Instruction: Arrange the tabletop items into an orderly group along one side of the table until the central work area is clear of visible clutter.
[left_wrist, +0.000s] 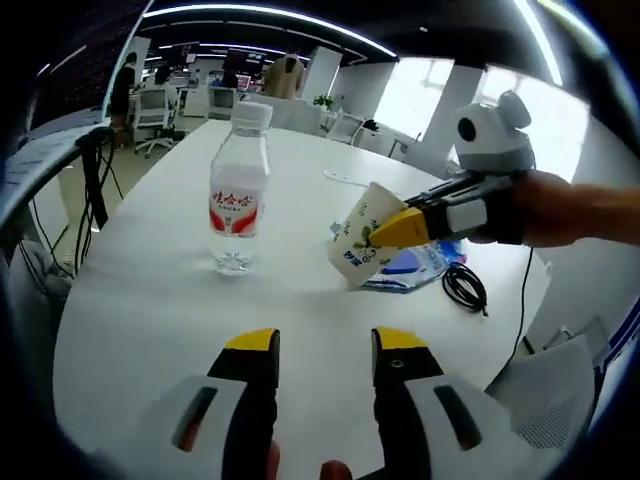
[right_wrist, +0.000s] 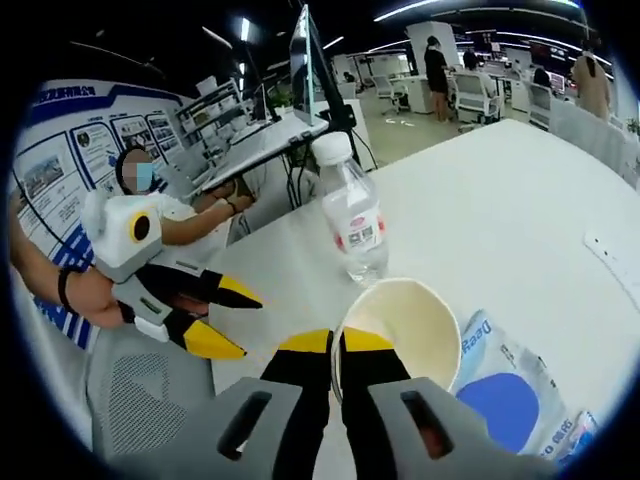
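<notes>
A clear water bottle with a white cap and red label stands upright on the white table. To its right, a floral paper cup is tilted, and my right gripper pinches its rim. In the right gripper view, that gripper is shut on the near rim of the empty cup, with the bottle just beyond. My left gripper is open above bare table, short of both items. It appears again at the left, jaws apart and holding nothing.
A blue and white packet lies under and behind the cup, also seen at the lower right. A coiled black cable lies beside it. A white strip lies further back. Desks, chairs and people surround the table.
</notes>
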